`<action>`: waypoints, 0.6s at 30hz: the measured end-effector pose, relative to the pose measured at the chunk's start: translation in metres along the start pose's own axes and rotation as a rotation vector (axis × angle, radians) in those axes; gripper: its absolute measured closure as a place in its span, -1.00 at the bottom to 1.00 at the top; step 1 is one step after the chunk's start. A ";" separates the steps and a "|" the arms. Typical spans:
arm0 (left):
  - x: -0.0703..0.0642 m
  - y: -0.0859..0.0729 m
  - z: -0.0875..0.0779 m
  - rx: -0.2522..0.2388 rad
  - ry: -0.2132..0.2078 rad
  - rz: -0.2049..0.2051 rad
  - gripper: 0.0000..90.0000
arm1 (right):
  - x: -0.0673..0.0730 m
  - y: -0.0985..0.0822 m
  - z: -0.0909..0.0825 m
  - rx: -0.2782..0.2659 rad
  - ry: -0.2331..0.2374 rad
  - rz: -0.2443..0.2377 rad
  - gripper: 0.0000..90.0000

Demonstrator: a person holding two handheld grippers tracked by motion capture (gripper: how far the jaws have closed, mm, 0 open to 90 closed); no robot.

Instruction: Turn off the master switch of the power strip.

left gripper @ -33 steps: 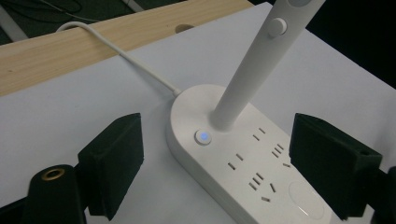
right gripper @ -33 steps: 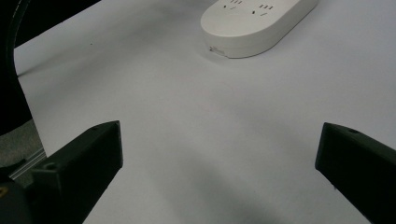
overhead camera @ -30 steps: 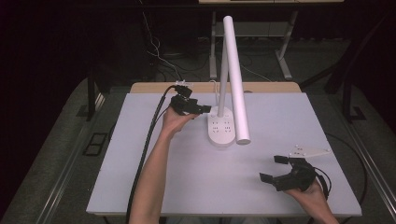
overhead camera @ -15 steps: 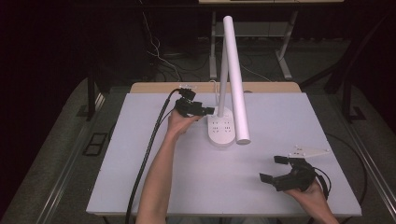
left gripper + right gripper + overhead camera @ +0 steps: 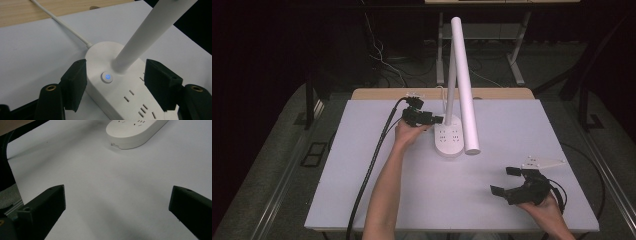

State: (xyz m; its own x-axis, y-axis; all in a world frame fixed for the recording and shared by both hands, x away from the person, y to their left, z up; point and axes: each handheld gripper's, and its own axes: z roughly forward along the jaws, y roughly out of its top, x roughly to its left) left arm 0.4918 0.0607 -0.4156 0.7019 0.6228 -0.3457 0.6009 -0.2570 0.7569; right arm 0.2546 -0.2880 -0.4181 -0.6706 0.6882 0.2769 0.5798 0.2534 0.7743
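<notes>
A white desk lamp stands at the back middle of the table, with an oval base point(image 5: 448, 139) that carries sockets and a long white tube head point(image 5: 464, 85). My left gripper point(image 5: 435, 120) reaches the base's left rear end. In the left gripper view its jaws point(image 5: 116, 71) straddle the base point(image 5: 98, 53) around the lit blue power button point(image 5: 106, 77); they have just been closing, and the pads do not visibly press on it. My right gripper point(image 5: 504, 180) rests open near the front right, nothing between its jaws point(image 5: 117, 195), with the base point(image 5: 135, 131) farther off.
The lamp's white cable point(image 5: 67, 26) runs back over the white tabletop point(image 5: 362, 170) to a wooden strip point(image 5: 377, 94) at the rear edge. A thick black cable point(image 5: 372, 165) trails from my left gripper along the forearm. Dark floor and table legs lie beyond.
My left hand has moved right and slightly down onto the lamp base, and its jaws have narrowed. The right gripper has kept still.
</notes>
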 end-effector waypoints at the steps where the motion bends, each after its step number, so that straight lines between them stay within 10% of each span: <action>1: 0.000 0.000 0.001 0.003 -0.003 0.005 -0.20 | 0.000 0.000 0.000 0.000 0.000 0.001 -0.99; 18: -0.001 -0.004 0.011 -0.003 -0.013 0.011 0.62 | 0.000 -0.001 -0.001 0.007 -0.001 0.007 -0.99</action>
State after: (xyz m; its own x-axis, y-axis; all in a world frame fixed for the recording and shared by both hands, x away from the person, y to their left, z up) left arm 0.4927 0.0525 -0.4246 0.7134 0.6100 -0.3449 0.5920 -0.2612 0.7624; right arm 0.2542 -0.2888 -0.4184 -0.6658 0.6909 0.2818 0.5878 0.2531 0.7684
